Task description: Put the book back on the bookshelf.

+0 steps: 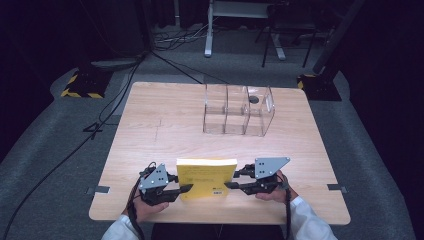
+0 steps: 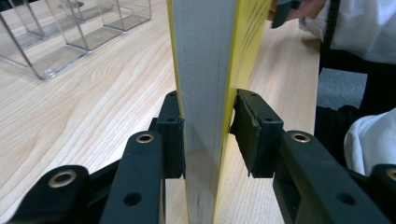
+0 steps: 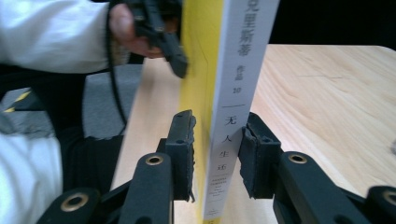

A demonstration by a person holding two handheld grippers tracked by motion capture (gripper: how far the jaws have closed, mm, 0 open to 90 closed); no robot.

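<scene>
Left first: the left gripper (image 1: 186, 188) comes in level at the near edge of the worktop (image 1: 165, 125) and meets the left end of the yellow book (image 1: 206, 177). In the left gripper view, this end is the grey page edge, rising straight up between the fingers (image 2: 170, 140). One pad lies flat on one cover and the other meets the yellow cover on the far side, so the fingers appear clamped on the book.

The book stands upright on its bottom edge, its broad covers facing the person and the far side of the worktop. Its length runs straight across, from one hand to the other.

At the right end, the right gripper (image 1: 229, 184) takes the spine. In the right gripper view the printed white spine stands between the fingers (image 3: 182, 149), which sit close at both covers. Whether they press or stand a hair off, I cannot tell.

What matters for the move is that each hand has one end of the book, and the clear three-compartment organiser (image 1: 239, 110) lies well apart, straight ahead and a little to the right. That puts the right hand somewhat nearer to it. My judgement is that the book goes forward between both hands, kept upright, and the spine end needs a firm grip first.
</scene>
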